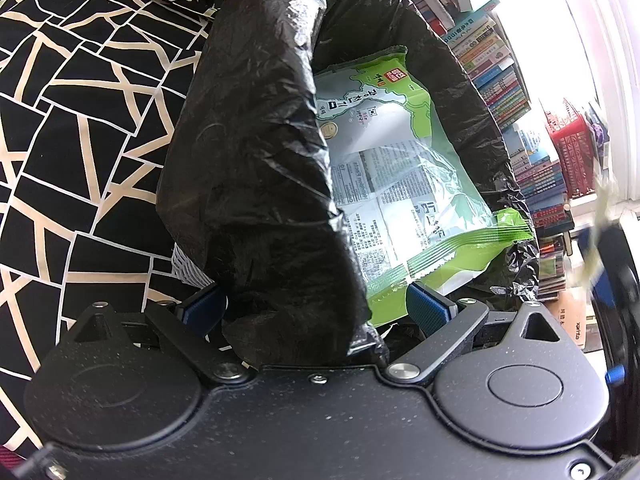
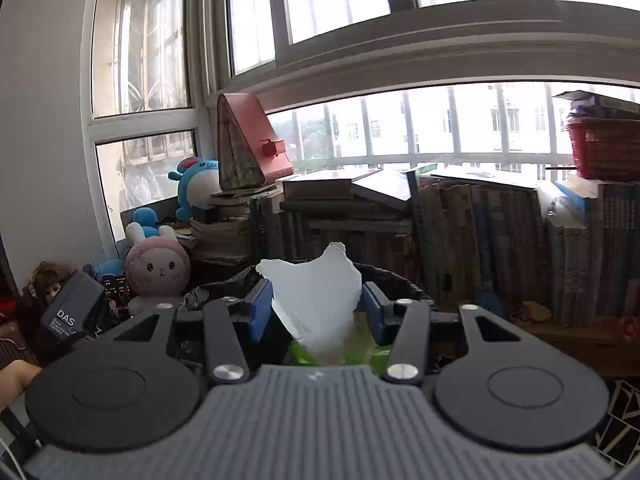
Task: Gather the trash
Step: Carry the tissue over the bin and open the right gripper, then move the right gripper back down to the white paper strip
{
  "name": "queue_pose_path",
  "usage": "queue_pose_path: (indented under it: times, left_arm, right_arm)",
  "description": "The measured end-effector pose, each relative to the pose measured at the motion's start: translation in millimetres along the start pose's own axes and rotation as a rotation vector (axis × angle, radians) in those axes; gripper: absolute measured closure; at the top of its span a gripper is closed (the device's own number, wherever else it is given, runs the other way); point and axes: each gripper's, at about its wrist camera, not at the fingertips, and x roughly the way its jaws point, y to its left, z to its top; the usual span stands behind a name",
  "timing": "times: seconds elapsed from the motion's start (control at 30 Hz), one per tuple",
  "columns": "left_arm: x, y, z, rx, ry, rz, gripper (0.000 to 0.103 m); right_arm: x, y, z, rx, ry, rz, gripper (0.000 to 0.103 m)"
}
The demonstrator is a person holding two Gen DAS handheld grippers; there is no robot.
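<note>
White paper scrap [image 2: 316,304] sits clamped between the right fingers [image 2: 260,310] (left fingers [image 1: 430,307] clench the black bag [image 1: 256,152]).

The black trash bag [image 1: 260,160] is viewed steeply downward at close range; the window [image 2: 440,128] is faced nearly level, the bag [image 2: 404,284] shared at six o'clock.

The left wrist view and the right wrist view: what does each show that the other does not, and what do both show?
Only the left wrist view: the left gripper shut on the edge of the black bag, and the black-and-cream bedding.
Only the right wrist view: the right gripper with white paper between its fingers, plush toys, and the windows.
Both: the bag, the green wrapper inside it, the books, and the red basket.
</note>
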Motion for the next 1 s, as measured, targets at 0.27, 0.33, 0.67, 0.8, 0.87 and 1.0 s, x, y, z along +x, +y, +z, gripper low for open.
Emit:
queue_pose_path:
  times: [0.27,0.33,0.67,0.8,0.87,1.0]
  left_arm:
    - [0,1,0,0.002,0.002,-0.003,0.007]
    - [0,2,0,0.002,0.003,-0.007,0.006]
    - [1,5,0,0.002,0.002,-0.022,0.004]
    - [1,6,0,-0.001,0.002,-0.026,0.004]
    - [1,6,0,0.000,0.002,-0.026,0.004]
    - [1,6,0,0.000,0.002,-0.026,0.004]
  right_arm:
    - [48,19,-17,-0.008,0.096,0.017,0.033]
    - [45,17,-22,-0.007,0.099,0.020,0.027]
    - [-8,-11,-34,0.020,0.020,0.010,0.014]
    - [-36,-28,-46,0.039,-0.021,-0.032,0.012]
    - [-51,-36,-54,0.043,-0.042,-0.070,0.010]
    - [-70,-56,-73,0.048,-0.039,-0.174,0.005]
